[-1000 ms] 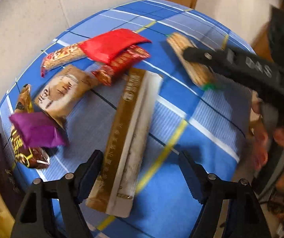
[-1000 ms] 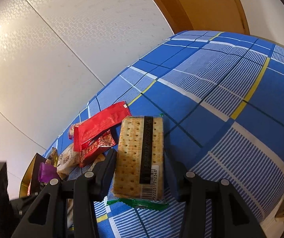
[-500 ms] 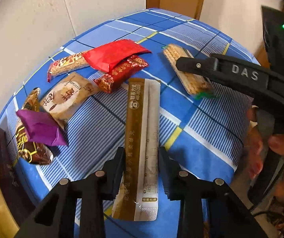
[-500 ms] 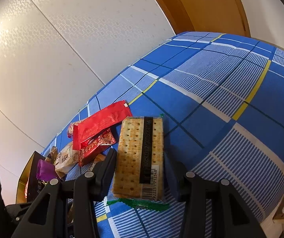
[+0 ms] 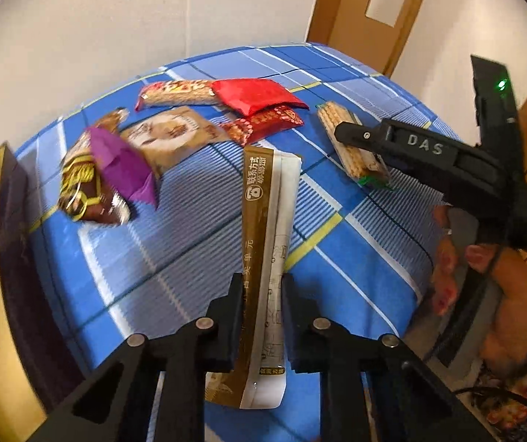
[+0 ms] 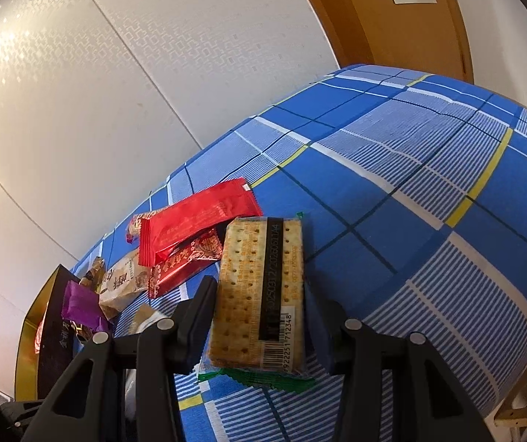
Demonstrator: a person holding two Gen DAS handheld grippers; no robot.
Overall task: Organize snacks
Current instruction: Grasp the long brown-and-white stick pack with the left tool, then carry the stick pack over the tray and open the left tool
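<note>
The left gripper point(image 5: 259, 316) has just closed on the long brown-and-white sachet point(image 5: 265, 228) — lifted now; right gripper point(image 6: 259, 316) clamps the clear-wrapped cracker pack point(image 6: 259, 291), barcode facing up.

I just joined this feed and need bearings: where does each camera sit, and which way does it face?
Left wrist: on the left tool, looking down at the long brown sachet it grips; the right tool and a hand show.
Right wrist: on the right tool, facing the cracker pack and the wall.
Shared: cracker pack, red packet.
</note>
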